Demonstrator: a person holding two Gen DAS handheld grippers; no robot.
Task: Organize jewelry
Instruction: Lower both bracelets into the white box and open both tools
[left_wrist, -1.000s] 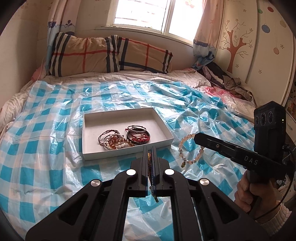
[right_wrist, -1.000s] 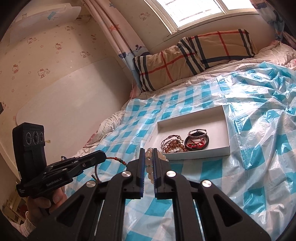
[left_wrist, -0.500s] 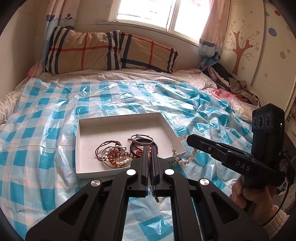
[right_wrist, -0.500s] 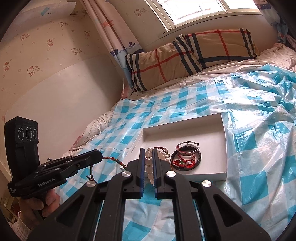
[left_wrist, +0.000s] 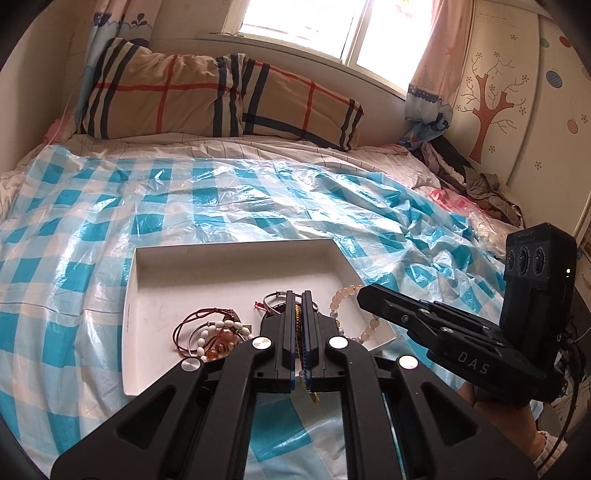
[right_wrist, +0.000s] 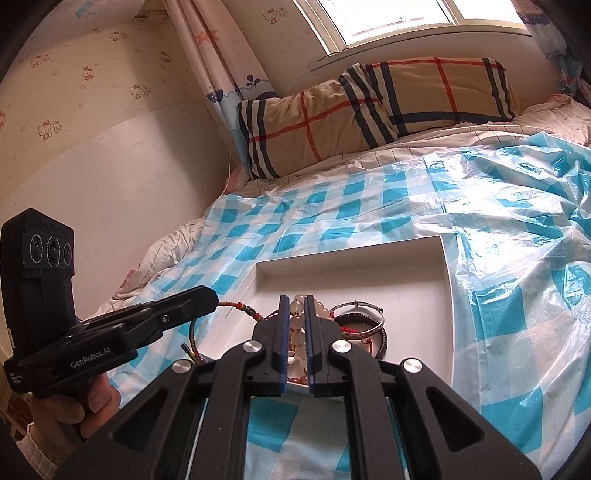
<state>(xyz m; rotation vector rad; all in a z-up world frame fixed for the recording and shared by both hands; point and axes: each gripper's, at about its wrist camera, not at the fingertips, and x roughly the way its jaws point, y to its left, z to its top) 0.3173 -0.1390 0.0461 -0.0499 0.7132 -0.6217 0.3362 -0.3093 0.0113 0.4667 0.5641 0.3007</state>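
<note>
- Left gripper (left_wrist: 299, 295): fingers nearly together, clamped on a braided cord bracelet (right_wrist: 236, 307). In the right wrist view the cord leaves the fingertips, runs level toward the box, then loops down; its free end with a small metal tip hangs just outside the box's left wall. In the left wrist view the cord shows only as a thin strand along the slot between the fingers, long axis in line with them, with a frayed end hanging below.
- Box (left_wrist: 229, 251): white, shallow, open-topped, lying flat on the blue-checked plastic sheet (left_wrist: 110, 206) that covers the bed. Long axis runs across the left wrist view.
- In the box, near wall: a tangle of red cord and white and amber beads (left_wrist: 214, 332) to the left, metal bangles (right_wrist: 360, 314) with dark and red cord rings to the right, just beside each other.
- Right gripper (right_wrist: 295, 299): fingers a narrow gap apart, clamped on a pale bead bracelet (left_wrist: 347, 295). Beads stack along the slot between the fingers; in the left wrist view the loop hangs from the fingertips over the box's right near corner.
- Both grippers sit at the box's near edge, pointing into it and angled downward.
- Plaid pillows (left_wrist: 207, 99) lie at the head of the bed.
</note>
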